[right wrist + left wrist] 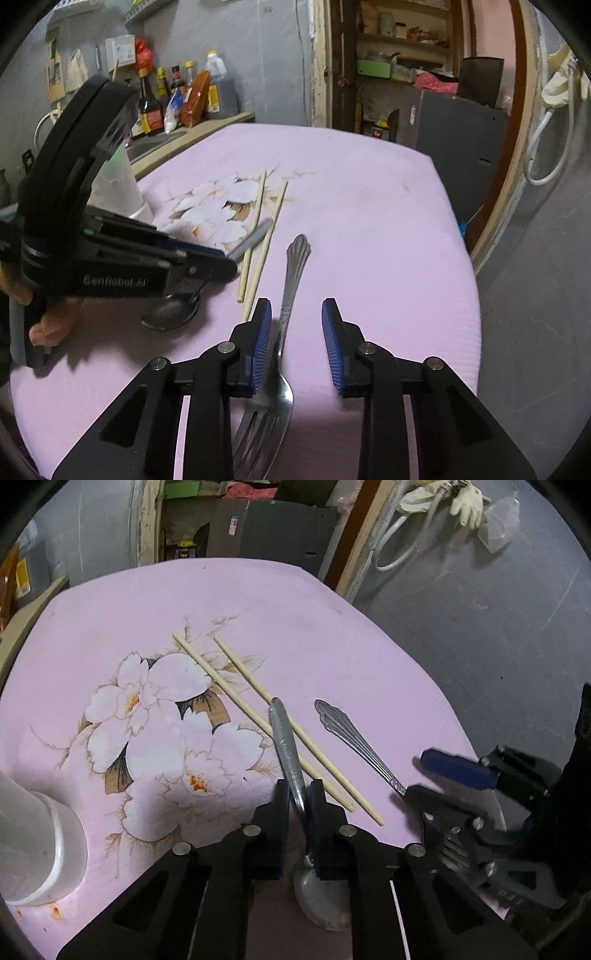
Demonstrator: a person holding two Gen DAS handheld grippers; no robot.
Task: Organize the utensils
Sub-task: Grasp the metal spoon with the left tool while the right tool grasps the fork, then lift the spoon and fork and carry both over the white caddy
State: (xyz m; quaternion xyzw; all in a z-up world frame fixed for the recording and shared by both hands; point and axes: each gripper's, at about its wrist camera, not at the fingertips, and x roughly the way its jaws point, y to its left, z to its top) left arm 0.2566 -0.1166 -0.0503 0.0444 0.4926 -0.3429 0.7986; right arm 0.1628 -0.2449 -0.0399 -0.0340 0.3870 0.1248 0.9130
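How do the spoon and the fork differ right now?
The spoon is clamped in the left hand-held gripper, its handle tilted up across the chopsticks. The fork lies flat between the right hand-held gripper's open jaws, handle scalloped. Both are metal.

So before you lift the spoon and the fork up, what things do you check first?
1. Left gripper shut on the spoon handle: ok.
2. Right gripper pads gripping the fork: not ok, a gap remains on one side.
3. Spoon handle clear of the chopsticks: not ok, it crosses over them.
4. Fork apart from the chopsticks: ok.
5. White cup upright and out of the way: ok.
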